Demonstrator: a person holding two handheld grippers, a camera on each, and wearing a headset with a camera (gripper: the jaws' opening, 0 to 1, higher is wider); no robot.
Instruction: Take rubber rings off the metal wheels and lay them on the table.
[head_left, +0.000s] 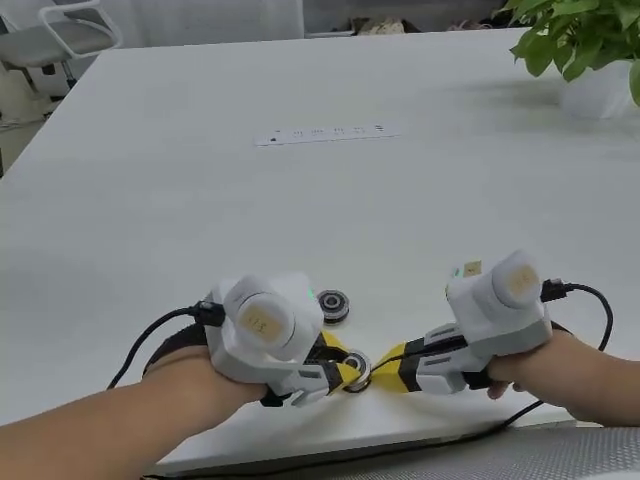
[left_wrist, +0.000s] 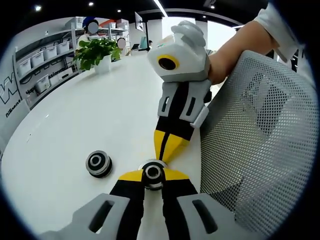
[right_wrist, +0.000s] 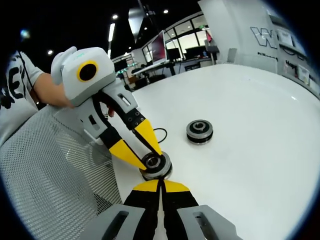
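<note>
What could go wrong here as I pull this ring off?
The held wheel sits close to the table's front edge; if the left claw slips, it could drop off. The right claw seems to touch only the wheel's rim, so its pull may slip.

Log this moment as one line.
left gripper: shut on metal wheel | right gripper: shut, touching wheel's rim | second wheel: free on table
</note>
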